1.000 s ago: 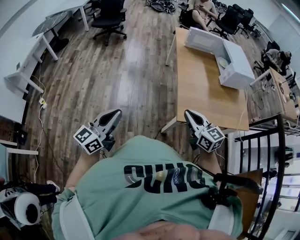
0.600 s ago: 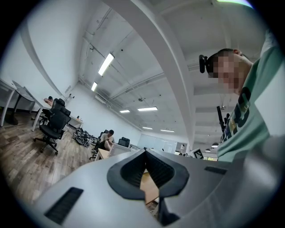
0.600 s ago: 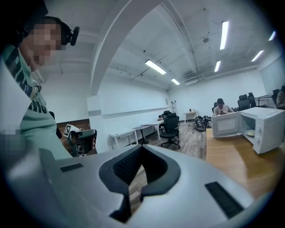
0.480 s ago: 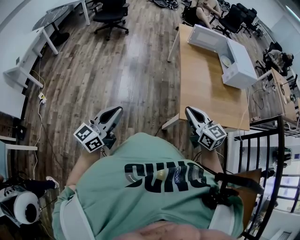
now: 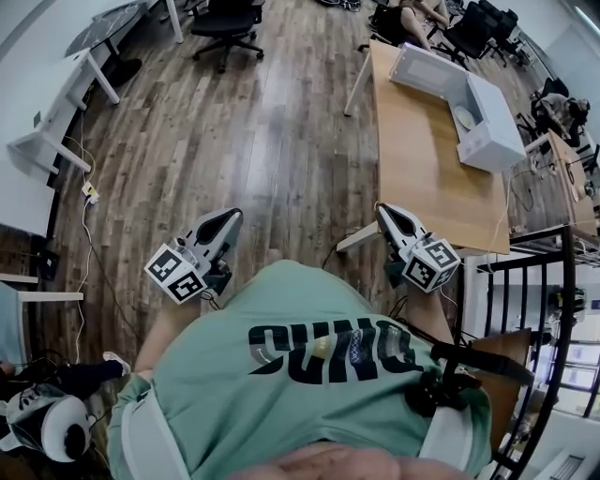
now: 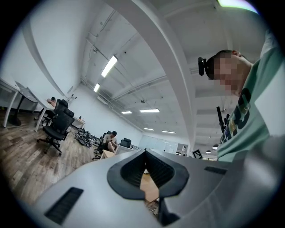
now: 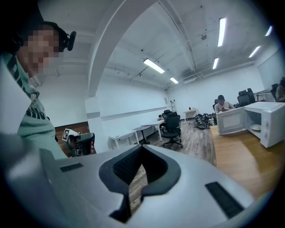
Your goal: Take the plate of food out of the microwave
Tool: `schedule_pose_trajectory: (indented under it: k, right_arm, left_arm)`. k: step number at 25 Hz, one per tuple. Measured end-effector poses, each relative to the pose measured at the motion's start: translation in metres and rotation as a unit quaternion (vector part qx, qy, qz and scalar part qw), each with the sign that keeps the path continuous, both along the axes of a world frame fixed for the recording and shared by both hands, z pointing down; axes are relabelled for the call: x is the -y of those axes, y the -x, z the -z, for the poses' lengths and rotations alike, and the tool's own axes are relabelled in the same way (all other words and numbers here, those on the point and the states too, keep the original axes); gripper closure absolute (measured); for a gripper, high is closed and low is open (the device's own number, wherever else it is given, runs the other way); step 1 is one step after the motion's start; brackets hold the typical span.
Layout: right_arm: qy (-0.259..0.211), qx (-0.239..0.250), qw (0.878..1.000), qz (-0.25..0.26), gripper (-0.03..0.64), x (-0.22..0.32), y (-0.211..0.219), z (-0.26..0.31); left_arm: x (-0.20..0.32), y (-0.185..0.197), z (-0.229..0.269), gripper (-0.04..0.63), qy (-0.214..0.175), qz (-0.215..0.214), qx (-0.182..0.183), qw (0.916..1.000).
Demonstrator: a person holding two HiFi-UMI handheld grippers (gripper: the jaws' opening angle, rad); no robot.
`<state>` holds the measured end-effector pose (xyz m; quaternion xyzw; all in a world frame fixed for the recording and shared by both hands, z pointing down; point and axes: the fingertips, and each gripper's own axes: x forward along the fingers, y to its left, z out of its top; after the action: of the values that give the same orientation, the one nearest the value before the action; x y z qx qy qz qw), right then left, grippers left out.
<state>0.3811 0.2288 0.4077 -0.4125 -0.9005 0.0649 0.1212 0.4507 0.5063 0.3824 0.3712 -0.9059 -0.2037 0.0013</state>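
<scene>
Plate [image 5: 466, 117] perhaps, dim inside microwave [image 5: 499, 114]

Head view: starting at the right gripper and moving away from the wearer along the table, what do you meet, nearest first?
The right gripper → wooden table → microwave, door open → seated person.

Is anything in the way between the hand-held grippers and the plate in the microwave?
Nothing visible. The microwave has its door open, the plate shows inside, and only bare table lies between it and the right hand-held gripper.
</scene>
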Motion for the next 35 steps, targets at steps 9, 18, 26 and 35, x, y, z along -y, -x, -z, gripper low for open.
schedule_pose_trajectory:
  k: [9, 18, 26, 35]
  right_arm:
    - [-0.006, 0.007, 1.0, -0.002, 0.611, -0.072, 0.0, 0.002]
    - [-0.004, 0.01, 1.0, 0.004, 0.609, -0.083, 0.014, 0.004]
    - [0.035, 0.01, 0.999, 0.032, 0.611, -0.055, 0.083, -0.007]
    - [0.048, -0.001, 0.995, 0.09, 0.61, 0.01, 0.207, -0.008]
  left_arm:
    - [-0.08, -0.005, -0.006, 0.592, -0.004, 0.005, 0.0, 1.0]
    - [-0.089, 0.015, -0.007, 0.591, -0.001, 0.002, -0.002, 1.0]
    - [-0.058, 0.066, -0.009, 0.591, 0.025, 0.028, -0.009, 0.9993]
    - [0.032, 0.175, 0.015, 0.591, 0.029, 0.055, -0.012, 0.998]
